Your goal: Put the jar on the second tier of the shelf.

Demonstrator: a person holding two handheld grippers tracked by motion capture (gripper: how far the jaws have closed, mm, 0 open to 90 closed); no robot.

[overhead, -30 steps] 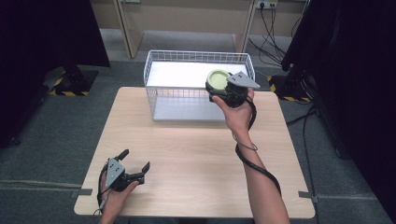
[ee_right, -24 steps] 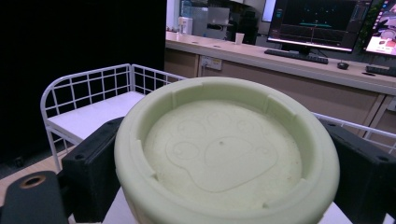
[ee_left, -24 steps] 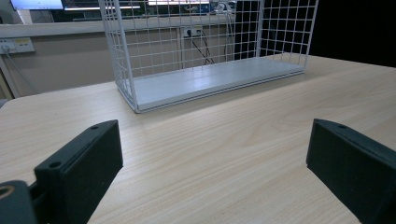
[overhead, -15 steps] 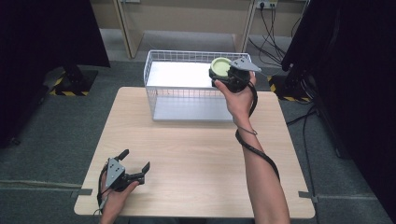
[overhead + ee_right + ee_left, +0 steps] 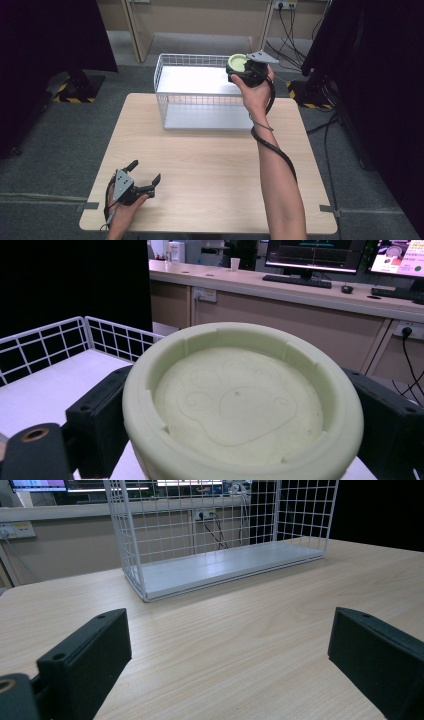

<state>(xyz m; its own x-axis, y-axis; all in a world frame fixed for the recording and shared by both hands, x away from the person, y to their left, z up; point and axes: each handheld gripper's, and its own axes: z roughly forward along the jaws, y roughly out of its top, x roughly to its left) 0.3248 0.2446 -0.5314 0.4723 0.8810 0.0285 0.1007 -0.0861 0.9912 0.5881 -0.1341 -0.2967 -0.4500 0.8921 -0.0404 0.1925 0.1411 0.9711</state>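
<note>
My right gripper [image 5: 239,67] is held up over the back right part of the white wire basket [image 5: 165,70], shut on a pale green round bowl [image 5: 237,62]. In the right gripper view the bowl [image 5: 240,400] shows its underside with a paw print moulded into it, and a black jaw presses it on each side. My left gripper [image 5: 145,178] rests on the wooden table [image 5: 210,165] near the front left corner, its jaws wide apart with nothing between them. The basket [image 5: 145,575] stands ahead of it in the left gripper view.
The basket has a white floor and nothing lies in it. Behind the table run wooden cabinets, wall sockets and cables [image 5: 290,25]. Black stands with yellow-striped bases [image 5: 75,85] sit on the grey floor at both sides.
My right gripper has carried the green bowl up and away from me, from the basket's front right rim to above its back right corner. The left gripper has stayed put.
</note>
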